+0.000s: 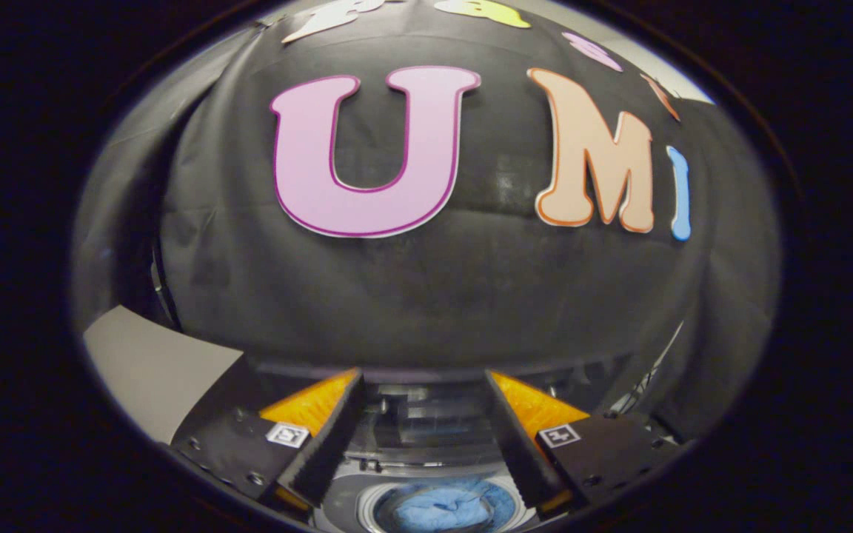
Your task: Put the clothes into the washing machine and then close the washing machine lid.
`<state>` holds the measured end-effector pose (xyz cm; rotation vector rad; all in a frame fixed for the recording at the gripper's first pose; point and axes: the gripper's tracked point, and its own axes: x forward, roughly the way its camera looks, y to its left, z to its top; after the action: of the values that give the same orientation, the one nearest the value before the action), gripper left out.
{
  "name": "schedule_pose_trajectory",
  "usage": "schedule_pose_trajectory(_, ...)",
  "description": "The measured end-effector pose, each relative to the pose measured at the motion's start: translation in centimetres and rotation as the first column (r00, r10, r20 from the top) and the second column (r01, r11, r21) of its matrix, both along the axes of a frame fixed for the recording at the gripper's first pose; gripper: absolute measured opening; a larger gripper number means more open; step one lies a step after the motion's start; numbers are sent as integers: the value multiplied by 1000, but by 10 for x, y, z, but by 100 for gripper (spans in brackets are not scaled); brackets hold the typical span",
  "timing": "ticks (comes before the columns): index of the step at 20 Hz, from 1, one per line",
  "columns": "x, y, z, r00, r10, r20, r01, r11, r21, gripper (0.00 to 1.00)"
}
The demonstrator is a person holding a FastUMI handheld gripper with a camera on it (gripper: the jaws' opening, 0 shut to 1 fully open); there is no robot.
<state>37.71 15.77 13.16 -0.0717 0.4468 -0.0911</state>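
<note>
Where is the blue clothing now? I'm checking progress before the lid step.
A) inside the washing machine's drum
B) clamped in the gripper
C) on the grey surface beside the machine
A: the blue clothing lies in the washing machine drum opening, below the open, empty gripper.

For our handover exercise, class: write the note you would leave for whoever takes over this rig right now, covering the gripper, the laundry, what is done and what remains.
Gripper: fingers spread apart, nothing between them, raised above the washing machine and looking towards the booth wall.
Clothes: a blue cloth lies inside the round drum opening, below and between the fingers.
Lid: the transparent lid appears to stand open behind the drum, just ahead of the fingers.
Done: the cloth seems to be in the drum.
Left: close the lid.
</note>
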Motion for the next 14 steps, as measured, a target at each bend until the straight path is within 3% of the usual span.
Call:
schedule_pose_trajectory(1, -17, -1, -28, 998, 20, -67, -19, 1000, 9, 98)
schedule_pose_trajectory(6, -29, 0, -87, 998, 25, -58, -17, 989, 144, 99)
schedule_pose_trajectory(11, -34, 0, -44, 1000, 30, 2, -30, 989, 144, 96)
schedule_pose_trajectory(14, -24, -2, 7, 996, 35, 88, -45, 992, 117, 96)
